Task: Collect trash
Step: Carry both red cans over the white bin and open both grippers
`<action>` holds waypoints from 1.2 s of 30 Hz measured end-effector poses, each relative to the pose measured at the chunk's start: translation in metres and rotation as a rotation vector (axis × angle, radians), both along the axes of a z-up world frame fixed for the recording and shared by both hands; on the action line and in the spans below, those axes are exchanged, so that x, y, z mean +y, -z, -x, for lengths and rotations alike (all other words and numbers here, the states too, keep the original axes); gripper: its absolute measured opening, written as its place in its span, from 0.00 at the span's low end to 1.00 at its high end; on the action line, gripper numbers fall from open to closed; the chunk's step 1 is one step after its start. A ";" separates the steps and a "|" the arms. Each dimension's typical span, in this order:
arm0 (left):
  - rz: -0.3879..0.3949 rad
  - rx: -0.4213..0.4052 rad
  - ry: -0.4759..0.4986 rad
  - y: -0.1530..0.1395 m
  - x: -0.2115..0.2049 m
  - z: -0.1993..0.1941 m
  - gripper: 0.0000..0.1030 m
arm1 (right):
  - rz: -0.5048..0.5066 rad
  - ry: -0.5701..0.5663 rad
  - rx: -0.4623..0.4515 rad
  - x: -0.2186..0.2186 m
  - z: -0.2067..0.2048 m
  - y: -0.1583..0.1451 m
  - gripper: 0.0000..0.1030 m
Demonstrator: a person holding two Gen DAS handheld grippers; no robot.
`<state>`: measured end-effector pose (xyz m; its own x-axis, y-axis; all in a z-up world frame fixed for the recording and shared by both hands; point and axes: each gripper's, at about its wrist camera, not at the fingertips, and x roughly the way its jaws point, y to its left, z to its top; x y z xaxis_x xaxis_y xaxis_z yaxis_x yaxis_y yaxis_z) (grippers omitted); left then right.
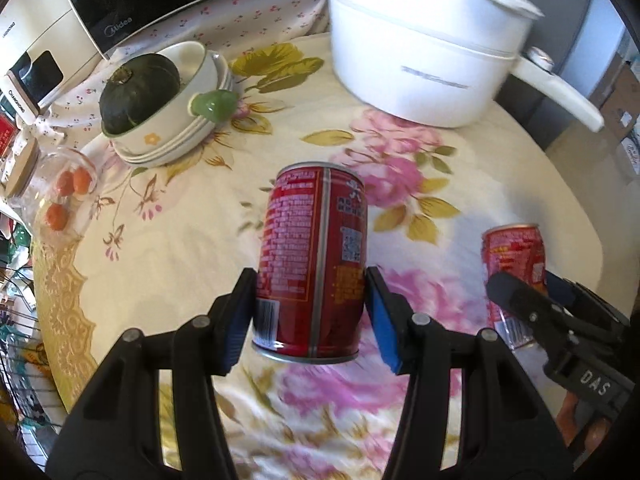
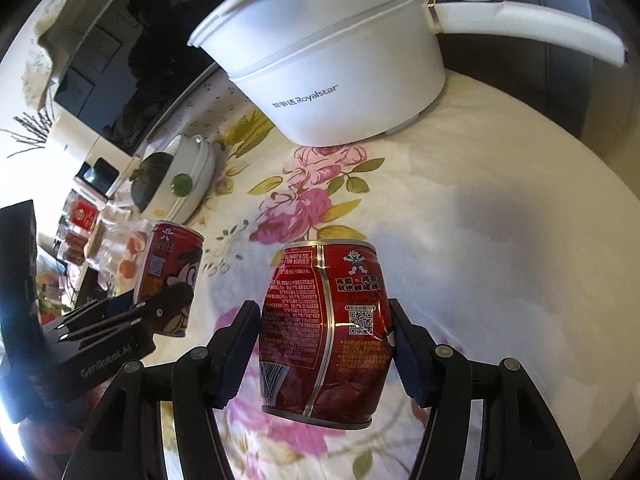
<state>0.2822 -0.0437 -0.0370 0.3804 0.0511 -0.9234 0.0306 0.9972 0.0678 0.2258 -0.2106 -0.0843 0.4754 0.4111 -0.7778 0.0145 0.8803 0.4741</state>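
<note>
Both jaws are clamped: left gripper (image 1: pixel 310 300) on a red can (image 1: pixel 314 256), right gripper (image 2: pixel 324 348) on a dented can (image 2: pixel 326 332). Each can stands upright between the pads, clear of the cloth (image 1: pixel 180 248), side by side

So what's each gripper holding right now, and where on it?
Left gripper clamps a red metal drink can across its lower sides. Right gripper clamps a dented red drink can across its middle. Both cans are off the table.
</note>
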 end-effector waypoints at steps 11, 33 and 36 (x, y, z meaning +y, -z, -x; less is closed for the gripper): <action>0.104 0.022 0.079 -0.017 -0.054 0.058 0.54 | 0.003 0.013 -0.023 -0.038 0.065 -0.018 0.62; 0.116 0.217 0.440 0.038 -0.237 0.147 0.54 | 0.041 0.321 0.110 -0.191 0.201 0.025 0.62; 0.078 0.231 0.472 0.052 -0.251 0.155 0.54 | 0.072 0.344 0.135 -0.194 0.209 0.035 0.62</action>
